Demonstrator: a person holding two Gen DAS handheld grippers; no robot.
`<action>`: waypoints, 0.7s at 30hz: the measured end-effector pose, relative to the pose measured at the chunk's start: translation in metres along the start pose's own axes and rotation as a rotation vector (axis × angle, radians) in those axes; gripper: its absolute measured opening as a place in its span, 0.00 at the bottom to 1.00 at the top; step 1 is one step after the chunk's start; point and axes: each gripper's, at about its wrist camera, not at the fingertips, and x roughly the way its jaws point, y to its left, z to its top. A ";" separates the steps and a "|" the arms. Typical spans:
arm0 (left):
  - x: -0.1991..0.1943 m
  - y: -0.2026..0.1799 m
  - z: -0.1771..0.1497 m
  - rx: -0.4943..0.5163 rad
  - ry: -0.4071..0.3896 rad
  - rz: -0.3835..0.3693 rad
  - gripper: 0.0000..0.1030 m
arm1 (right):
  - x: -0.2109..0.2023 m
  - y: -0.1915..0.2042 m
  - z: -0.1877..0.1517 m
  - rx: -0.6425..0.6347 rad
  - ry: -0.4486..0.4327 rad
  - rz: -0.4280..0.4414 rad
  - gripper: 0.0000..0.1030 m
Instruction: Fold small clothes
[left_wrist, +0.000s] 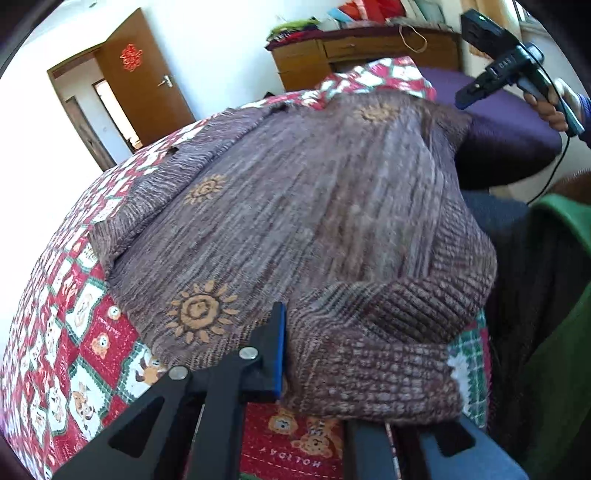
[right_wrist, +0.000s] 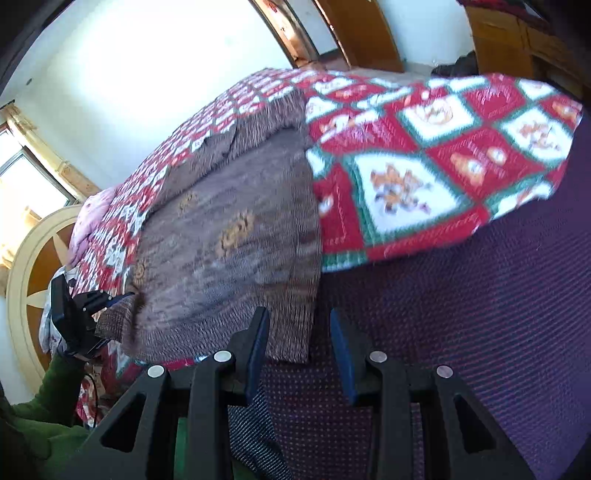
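My left gripper (left_wrist: 284, 354) is clenched on the ribbed cuff of the brown knit sweater (left_wrist: 314, 206), which lies flat on the fleecy red-and-green patchwork blanket (left_wrist: 92, 332). My right gripper (right_wrist: 299, 354) hangs released above the nubby purple cover (right_wrist: 480, 314), its blue pads bare.

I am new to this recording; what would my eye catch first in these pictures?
First, the brown sweater with orange sun prints, spread on the red, white and green blanket. The left gripper is shut on its ribbed hem near the camera, while the right gripper hangs open over purple bedding.
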 end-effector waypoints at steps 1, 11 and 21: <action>0.000 -0.003 -0.001 0.008 0.002 -0.003 0.12 | 0.008 0.005 0.000 -0.013 0.001 0.009 0.35; -0.017 0.011 -0.003 -0.133 -0.053 -0.123 0.07 | 0.007 0.027 0.031 -0.061 0.083 0.118 0.03; 0.003 0.144 -0.004 -0.858 -0.139 -0.194 0.07 | 0.038 0.025 0.170 0.099 -0.005 0.302 0.03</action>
